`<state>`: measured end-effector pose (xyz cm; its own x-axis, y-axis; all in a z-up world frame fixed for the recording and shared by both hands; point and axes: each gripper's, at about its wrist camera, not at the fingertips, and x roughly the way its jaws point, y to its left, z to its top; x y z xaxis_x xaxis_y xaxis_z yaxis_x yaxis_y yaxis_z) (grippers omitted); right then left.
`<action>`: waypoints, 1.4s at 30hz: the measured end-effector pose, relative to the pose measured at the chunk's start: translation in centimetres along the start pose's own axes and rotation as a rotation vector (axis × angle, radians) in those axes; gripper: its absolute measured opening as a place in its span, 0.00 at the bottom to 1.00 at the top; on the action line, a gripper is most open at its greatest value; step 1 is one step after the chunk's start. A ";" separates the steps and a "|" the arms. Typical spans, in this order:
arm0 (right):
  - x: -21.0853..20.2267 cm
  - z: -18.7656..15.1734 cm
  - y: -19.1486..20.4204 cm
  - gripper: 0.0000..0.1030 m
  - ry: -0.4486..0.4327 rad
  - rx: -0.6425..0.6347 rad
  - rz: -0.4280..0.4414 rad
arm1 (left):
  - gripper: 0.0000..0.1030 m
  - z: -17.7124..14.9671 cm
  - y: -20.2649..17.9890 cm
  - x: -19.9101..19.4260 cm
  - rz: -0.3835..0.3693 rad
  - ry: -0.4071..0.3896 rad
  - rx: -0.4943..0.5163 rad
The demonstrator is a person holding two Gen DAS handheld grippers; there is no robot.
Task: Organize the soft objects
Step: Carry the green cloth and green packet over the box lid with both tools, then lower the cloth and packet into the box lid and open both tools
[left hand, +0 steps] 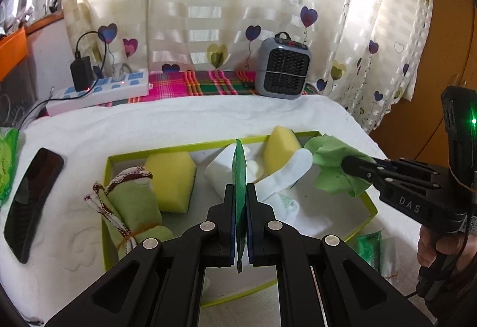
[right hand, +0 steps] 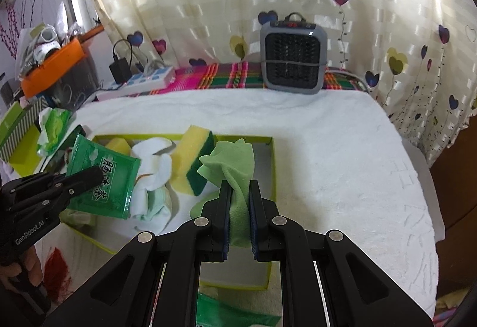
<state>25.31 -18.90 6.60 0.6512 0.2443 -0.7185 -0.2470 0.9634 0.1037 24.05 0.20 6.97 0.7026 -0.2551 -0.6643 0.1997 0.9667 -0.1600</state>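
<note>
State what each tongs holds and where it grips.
Left tongs: green packet, by its edge. Right tongs: green cloth, pinched mid-fold.

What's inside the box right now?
In the box: two sponges, white socks, a rolled towel. The packet and cloth hide part of its floor.

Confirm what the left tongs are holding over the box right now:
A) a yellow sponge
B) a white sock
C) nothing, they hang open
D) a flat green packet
D: the left tongs are shut on a flat green packet, seen edge-on in the left wrist view and face-on with printed characters in the right wrist view, above the green-rimmed box.
</note>
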 end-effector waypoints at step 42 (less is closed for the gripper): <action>3.2 -0.6 0.7 0.46 0.078 -0.008 -0.001 | 0.31 -0.5 2.4 1.4 0.063 0.057 -0.037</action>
<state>26.76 -17.53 3.98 0.5940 0.2336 -0.7698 -0.2524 0.9627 0.0974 25.16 2.14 5.31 0.6730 -0.1930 -0.7141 0.1303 0.9812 -0.1424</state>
